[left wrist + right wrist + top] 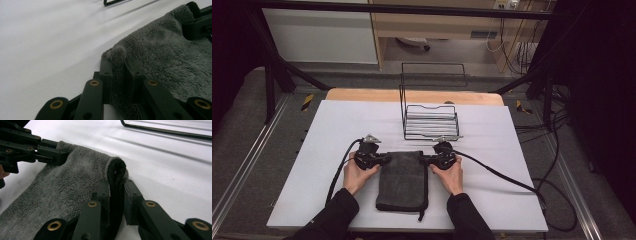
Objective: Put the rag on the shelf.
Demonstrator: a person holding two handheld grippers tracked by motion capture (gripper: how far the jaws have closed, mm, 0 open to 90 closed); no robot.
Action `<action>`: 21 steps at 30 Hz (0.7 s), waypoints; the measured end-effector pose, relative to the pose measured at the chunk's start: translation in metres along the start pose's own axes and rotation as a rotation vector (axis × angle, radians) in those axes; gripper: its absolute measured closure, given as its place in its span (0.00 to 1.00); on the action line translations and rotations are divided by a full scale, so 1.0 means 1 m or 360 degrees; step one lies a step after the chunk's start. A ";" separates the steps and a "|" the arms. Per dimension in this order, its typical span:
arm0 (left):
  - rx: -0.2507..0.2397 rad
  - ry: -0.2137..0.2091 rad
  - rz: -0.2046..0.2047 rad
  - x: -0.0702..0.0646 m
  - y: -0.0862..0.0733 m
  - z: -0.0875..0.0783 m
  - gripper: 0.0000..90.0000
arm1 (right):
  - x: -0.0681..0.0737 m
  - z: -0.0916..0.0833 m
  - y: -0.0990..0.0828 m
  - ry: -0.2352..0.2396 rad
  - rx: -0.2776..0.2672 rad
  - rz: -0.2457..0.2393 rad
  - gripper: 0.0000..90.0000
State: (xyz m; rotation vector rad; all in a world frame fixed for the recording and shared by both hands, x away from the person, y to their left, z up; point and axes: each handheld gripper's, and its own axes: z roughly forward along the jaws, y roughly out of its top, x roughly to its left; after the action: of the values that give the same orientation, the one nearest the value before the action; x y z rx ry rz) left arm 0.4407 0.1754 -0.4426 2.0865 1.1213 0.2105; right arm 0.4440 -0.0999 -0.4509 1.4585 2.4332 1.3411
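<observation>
The high view looks down over the table (337, 130); both gripper views sit low, sharing the grey towel (170, 62).

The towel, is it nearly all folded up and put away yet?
Partly. Already done: the grey towel lies flat as a narrow, seemingly folded rectangle. In hand: the left gripper and the right gripper each pinch a far corner. Probably left: another fold, perhaps then moving it to the wire rack, which holds no towel.
</observation>
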 end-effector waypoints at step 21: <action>-0.0181 -0.0044 0.0049 -0.009 0.006 -0.033 0.88 | 0.015 -0.025 0.001 0.0035 -0.0200 -0.0079 0.88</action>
State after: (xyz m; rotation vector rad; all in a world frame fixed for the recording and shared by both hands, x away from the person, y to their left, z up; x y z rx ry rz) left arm 0.4241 0.1845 -0.4133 2.0010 1.0371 0.2536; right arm 0.4258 -0.1051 -0.4284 1.3528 2.3338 1.4773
